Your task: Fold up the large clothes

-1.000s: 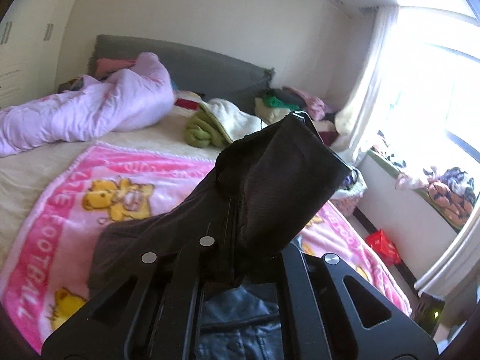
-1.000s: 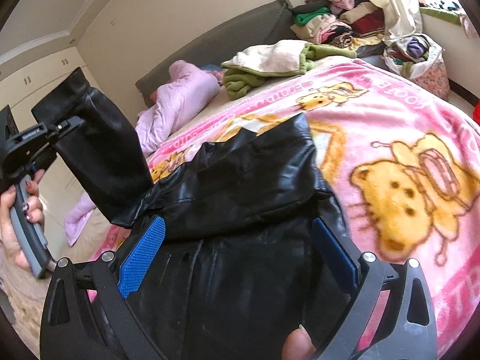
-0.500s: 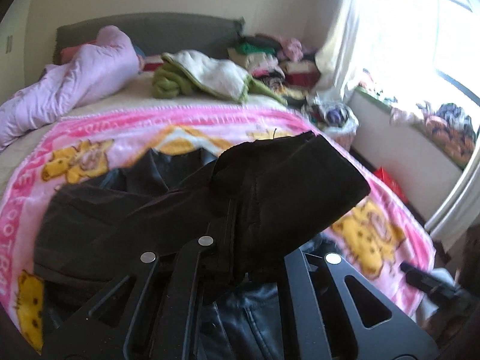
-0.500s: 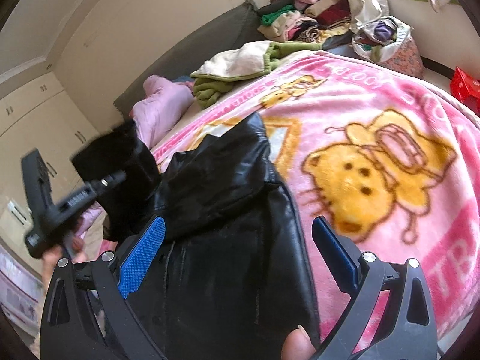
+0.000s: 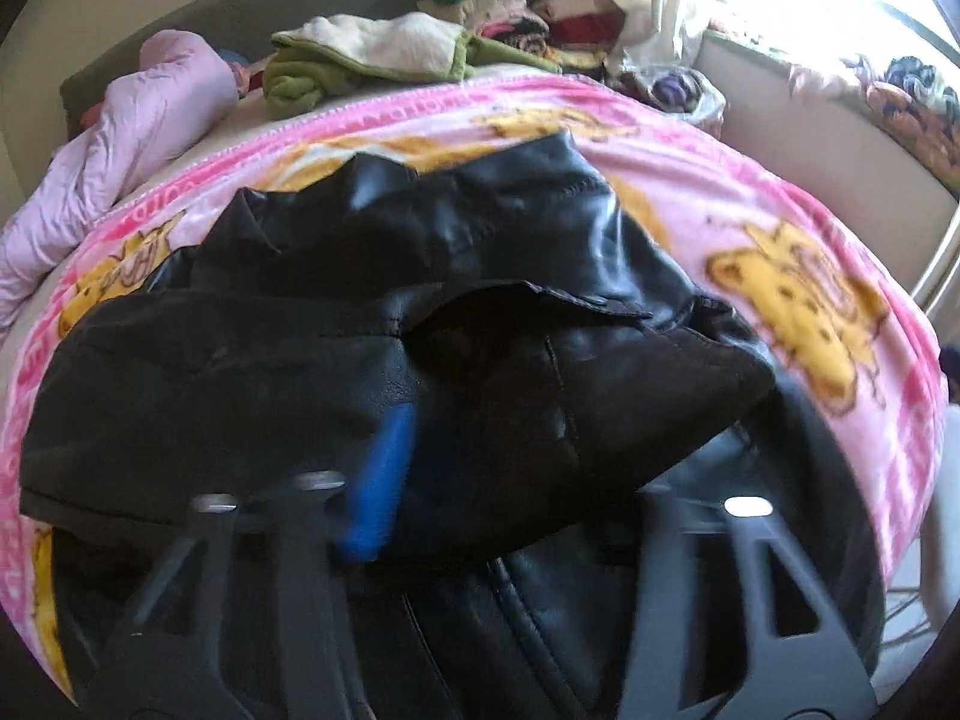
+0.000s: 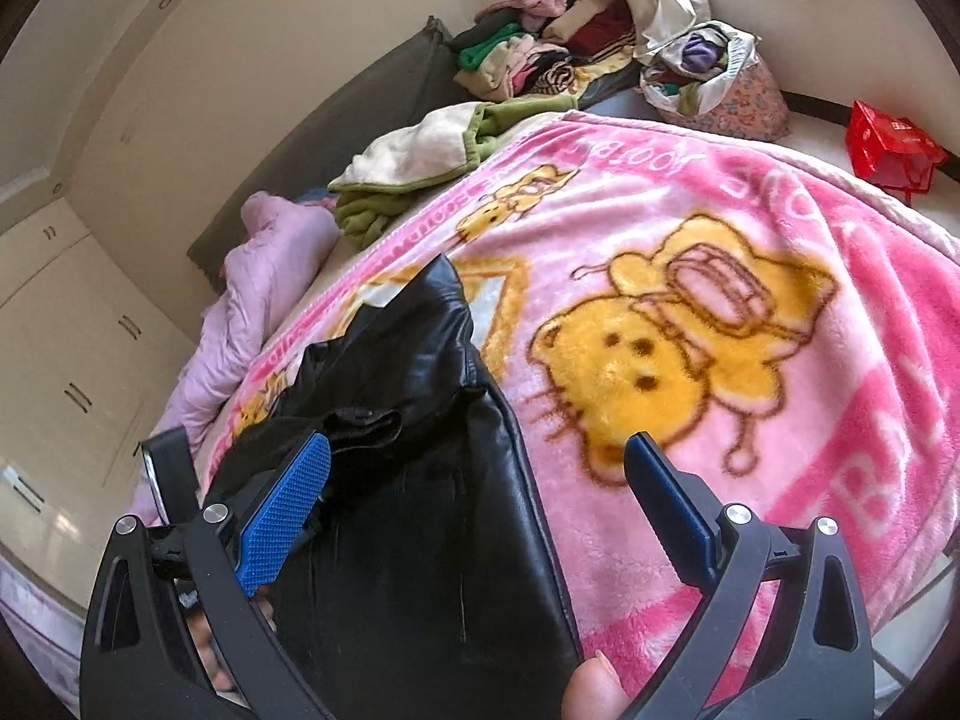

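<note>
Left wrist view: a black leather jacket [image 5: 456, 276] fills the middle of the frame, lying on a pink blanket [image 5: 708, 180] printed with yellow cartoon animals. One sleeve [image 5: 540, 384] is folded across the jacket's body and drapes over the left gripper [image 5: 504, 516] at the bottom centre. The picture is motion-blurred; one blue pad [image 5: 378, 492] shows at lower centre with a wide gap to the black finger frame at lower right, so the jaws stand apart, the cloth lying loose over them. At upper left lies a lilac quilt [image 5: 138, 126]; at upper centre a green and cream blanket [image 5: 372, 54]; behind it, a pile of folded clothes [image 5: 516, 0]. Lettering along the pink blanket's border is too blurred to read.

Right wrist view: the right gripper [image 6: 474, 516] sits at the bottom, its two blue pads wide apart and gripping nothing. The jacket runs from bottom centre up to mid-frame, just under the left-hand pad. A fingertip [image 6: 591, 684] shows at the bottom edge. One large yellow cartoon animal [image 6: 684, 348] lies right of centre, two smaller ones further up the blanket. Pink letters on the blanket border read partly "FOOTBALL", seen upside down. At upper right a floral fabric basket [image 6: 744, 102] holds bunched clothes, and a red bag [image 6: 888, 144] stands at the right edge. A white wardrobe [image 6: 54, 324] fills the left side.
</note>
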`<state>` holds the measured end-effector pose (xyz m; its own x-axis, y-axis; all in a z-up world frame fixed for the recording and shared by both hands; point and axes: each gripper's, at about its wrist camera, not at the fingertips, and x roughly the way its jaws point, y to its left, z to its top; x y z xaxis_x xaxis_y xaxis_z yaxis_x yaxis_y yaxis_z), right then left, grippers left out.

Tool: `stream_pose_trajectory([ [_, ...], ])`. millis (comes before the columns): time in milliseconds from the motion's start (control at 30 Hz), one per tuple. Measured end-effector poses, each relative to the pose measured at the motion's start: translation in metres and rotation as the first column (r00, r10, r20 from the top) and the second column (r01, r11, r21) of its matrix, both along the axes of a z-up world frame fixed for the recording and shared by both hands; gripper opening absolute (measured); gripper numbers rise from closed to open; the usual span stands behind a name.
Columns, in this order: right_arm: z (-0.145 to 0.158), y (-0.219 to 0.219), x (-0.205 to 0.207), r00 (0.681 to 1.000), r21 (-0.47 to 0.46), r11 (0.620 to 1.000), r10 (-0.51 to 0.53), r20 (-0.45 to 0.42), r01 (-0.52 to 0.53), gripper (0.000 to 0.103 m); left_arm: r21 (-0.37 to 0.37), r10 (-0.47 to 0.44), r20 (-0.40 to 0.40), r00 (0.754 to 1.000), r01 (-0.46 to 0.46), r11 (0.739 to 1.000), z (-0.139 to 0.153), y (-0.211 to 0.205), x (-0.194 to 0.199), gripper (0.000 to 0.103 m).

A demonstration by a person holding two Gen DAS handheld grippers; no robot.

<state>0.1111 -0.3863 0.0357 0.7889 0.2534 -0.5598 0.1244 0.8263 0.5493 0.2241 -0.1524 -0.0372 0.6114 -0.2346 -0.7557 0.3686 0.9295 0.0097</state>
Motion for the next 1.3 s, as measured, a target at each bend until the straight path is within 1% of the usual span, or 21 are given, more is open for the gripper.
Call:
stream_pose_trajectory([
  [33, 0.001, 0.0, 0.001, 1.0, 0.004, 1.0, -0.001, -0.002, 0.001, 0.098, -0.017, -0.004, -0.007, 1.0, 0.004, 1.0, 0.001, 0.001, -0.002, 0.086],
  [167, 0.004, 0.003, 0.007, 1.0, 0.025, 1.0, 0.01, -0.015, -0.009, 0.098, -0.018, -0.027, -0.018, 0.999, 0.027, 0.999, 0.006, 0.002, -0.009, 0.086],
  [233, 0.005, 0.007, 0.014, 0.999, 0.026, 0.999, 0.026, -0.028, -0.025, 0.098, -0.039, -0.038, -0.019, 0.999, 0.037, 0.999, 0.014, 0.007, -0.014, 0.092],
  [300, 0.006, 0.015, 0.021, 0.998, 0.014, 0.999, 0.049, -0.025, -0.049, 0.098, -0.082, -0.054, -0.012, 0.998, 0.052, 0.995, 0.025, 0.017, -0.017, 0.093],
  [367, 0.003, 0.023, 0.03, 0.997, 0.005, 0.998, 0.067, -0.042, -0.067, 0.098, -0.111, -0.038, -0.001, 0.999, 0.038, 0.993, 0.036, 0.032, -0.014, 0.093],
  [467, -0.01, 0.044, 0.054, 0.986, 0.08, 0.988, 0.142, -0.084, -0.136, 0.098, -0.137, 0.013, 0.053, 0.998, -0.006, 0.99, 0.053, 0.056, -0.009, 0.093],
  [500, -0.012, 0.05, 0.059, 0.984, 0.091, 0.985, 0.153, -0.093, -0.145, 0.097, -0.145, 0.024, 0.065, 0.998, -0.014, 0.989, 0.057, 0.064, -0.008, 0.093],
  [567, -0.016, 0.065, 0.071, 0.978, 0.103, 0.98, 0.179, -0.109, -0.168, 0.095, -0.175, 0.044, 0.056, 0.997, -0.034, 0.984, 0.063, 0.078, -0.004, 0.093],
  [600, -0.019, 0.074, 0.078, 0.972, 0.114, 0.975, 0.201, -0.12, -0.188, 0.092, -0.188, 0.064, 0.054, 0.996, -0.053, 0.981, 0.066, 0.086, -0.001, 0.093],
  [667, -0.023, 0.086, 0.088, 0.964, 0.138, 0.967, 0.231, -0.132, -0.213, 0.089, -0.219, 0.096, 0.056, 0.994, -0.082, 0.972, 0.069, 0.101, 0.001, 0.093],
  [700, -0.025, 0.09, 0.092, 0.96, 0.159, 0.962, 0.245, -0.134, -0.224, 0.089, -0.253, 0.095, 0.05, 0.994, -0.079, 0.964, 0.072, 0.109, 0.003, 0.093],
  [733, -0.026, 0.092, 0.094, 0.959, 0.174, 0.958, 0.251, -0.134, -0.226, 0.089, -0.269, 0.085, 0.041, 0.996, -0.071, 0.96, 0.072, 0.112, 0.004, 0.093],
  [800, -0.029, 0.091, 0.095, 0.96, 0.211, 0.954, 0.245, -0.134, -0.214, 0.089, -0.306, 0.021, 0.014, 1.0, -0.016, 0.952, 0.075, 0.117, 0.006, 0.093],
  [867, -0.03, 0.085, 0.094, 0.964, 0.253, 0.946, 0.237, -0.12, -0.201, 0.089, -0.34, -0.006, 0.031, 0.999, 0.016, 0.94, 0.078, 0.119, 0.003, 0.093],
  [900, -0.032, 0.081, 0.092, 0.965, 0.264, 0.945, 0.231, -0.127, -0.191, 0.089, -0.353, -0.001, 0.033, 0.999, 0.013, 0.936, 0.079, 0.121, 0.003, 0.093],
  [1000, -0.037, 0.077, 0.093, 0.961, 0.27, 0.945, 0.23, -0.154, -0.183, 0.089, -0.34, 0.069, 0.024, 0.997, -0.057, 0.939, 0.078, 0.129, 0.009, 0.093],
  [1100, -0.042, 0.083, 0.099, 0.952, 0.255, 0.947, 0.246, -0.18, -0.196, 0.089, -0.299, 0.156, 0.018, 0.988, -0.144, 0.943, 0.074, 0.143, 0.015, 0.093],
  [1167, -0.046, 0.091, 0.107, 0.947, 0.238, 0.949, 0.257, -0.194, -0.208, 0.089, -0.262, 0.215, 0.041, 0.976, -0.197, 0.945, 0.071, 0.155, 0.021, 0.093],
  [1233, -0.051, 0.097, 0.115, 0.944, 0.215, 0.954, 0.255, -0.21, -0.209, 0.088, -0.231, 0.283, 0.052, 0.958, -0.264, 0.936, 0.066, 0.169, 0.028, 0.093],
  [1267, -0.053, 0.101, 0.12, 0.944, 0.198, 0.958, 0.247, -0.22, -0.205, 0.082, -0.223, 0.313, 0.057, 0.948, -0.294, 0.93, 0.063, 0.178, 0.031, 0.094],
  [1300, -0.054, 0.104, 0.124, 0.944, 0.184, 0.962, 0.24, -0.227, -0.2, 0.073, -0.219, 0.342, 0.056, 0.938, -0.323, 0.921, 0.061, 0.187, 0.034, 0.094],
])
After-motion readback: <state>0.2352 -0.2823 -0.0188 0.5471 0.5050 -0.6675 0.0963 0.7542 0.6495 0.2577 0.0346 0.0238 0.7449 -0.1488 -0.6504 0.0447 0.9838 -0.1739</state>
